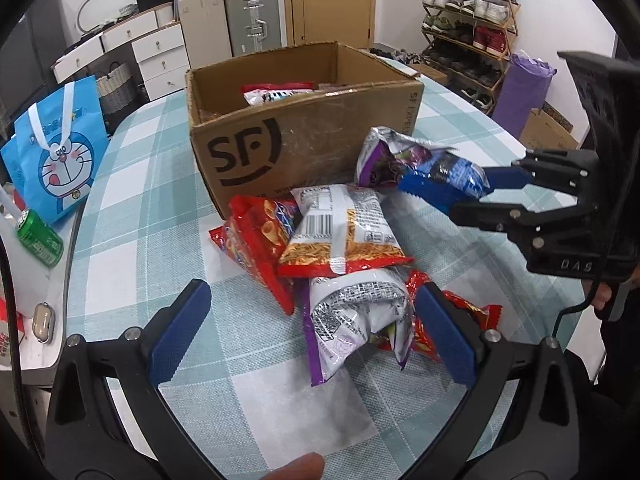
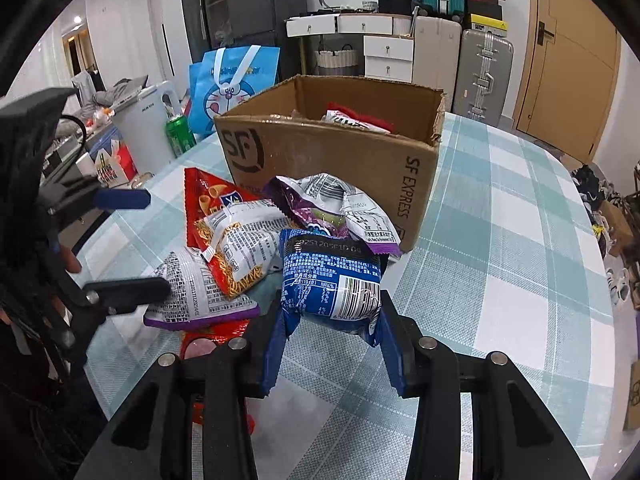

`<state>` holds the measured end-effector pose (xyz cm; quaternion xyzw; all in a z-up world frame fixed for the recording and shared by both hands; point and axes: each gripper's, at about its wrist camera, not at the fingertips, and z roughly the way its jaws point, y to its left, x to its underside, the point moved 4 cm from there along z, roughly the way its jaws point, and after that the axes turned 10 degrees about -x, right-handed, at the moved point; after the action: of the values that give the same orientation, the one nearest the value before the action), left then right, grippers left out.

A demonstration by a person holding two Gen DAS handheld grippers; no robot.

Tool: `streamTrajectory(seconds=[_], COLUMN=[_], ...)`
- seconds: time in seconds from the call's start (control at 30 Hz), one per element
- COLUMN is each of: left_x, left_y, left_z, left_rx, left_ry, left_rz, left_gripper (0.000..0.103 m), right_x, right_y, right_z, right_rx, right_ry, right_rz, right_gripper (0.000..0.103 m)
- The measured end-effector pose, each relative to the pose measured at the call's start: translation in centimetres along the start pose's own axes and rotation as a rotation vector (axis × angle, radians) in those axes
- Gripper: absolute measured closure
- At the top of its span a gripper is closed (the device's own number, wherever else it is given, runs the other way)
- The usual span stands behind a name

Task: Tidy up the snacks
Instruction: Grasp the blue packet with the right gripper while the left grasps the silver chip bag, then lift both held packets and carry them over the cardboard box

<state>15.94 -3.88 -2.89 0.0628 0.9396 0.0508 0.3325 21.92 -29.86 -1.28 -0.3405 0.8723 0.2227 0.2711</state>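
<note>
The right hand-held gripper (image 2: pixel 330 320) is clamped on a blue snack packet (image 2: pixel 330 276) above the desk (image 2: pixel 500 248). The left hand-held gripper (image 1: pixel 308 336) gapes wide around a silver-purple bag (image 1: pixel 356 320), touching nothing. Beyond the snack pile (image 1: pixel 320 232) stands the cardboard box (image 1: pixel 304 136), 1 red-and-white packet (image 1: pixel 276 92) inside.

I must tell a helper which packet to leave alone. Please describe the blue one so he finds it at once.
Find the cardboard box on the checked table; snack packets lie before it. The blue packet is gripped in the right tongs, the only blue one, with a white barcode.
</note>
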Motion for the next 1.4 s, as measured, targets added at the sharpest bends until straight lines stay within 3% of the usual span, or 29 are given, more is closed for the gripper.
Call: streamTrajectory(seconds=[0.43,0.73,0.97,1.4], left_x=[1.1,1.5,1.2,0.5], left_y=[-1.5,-2.3,-2.5,-1.2], left_z=[3.0,3.9,2.3,-1.1], left_rx=[0.046,0.142,0.157,0.183], left_ry=[0.072,0.089,0.033,-0.054], left_rz=[-0.001,-0.018,0.010,-0.026], left_gripper=[0.003,0.047,0.050,0.050], right_x=[-0.2,-0.2,-0.3,-0.9], right_y=[0.7,0.6,0.8,1.6], right_z=[-0.3,-0.3,-0.7,-2.5], right_rx=[-0.018,-0.020,-0.030,-0.071], right_ry=[-0.012,-0.014,-0.028,-0.095], right_rz=[-0.020,-0.018,-0.024,-0.046], right_gripper=[0.061,0.061,0.061,0.061])
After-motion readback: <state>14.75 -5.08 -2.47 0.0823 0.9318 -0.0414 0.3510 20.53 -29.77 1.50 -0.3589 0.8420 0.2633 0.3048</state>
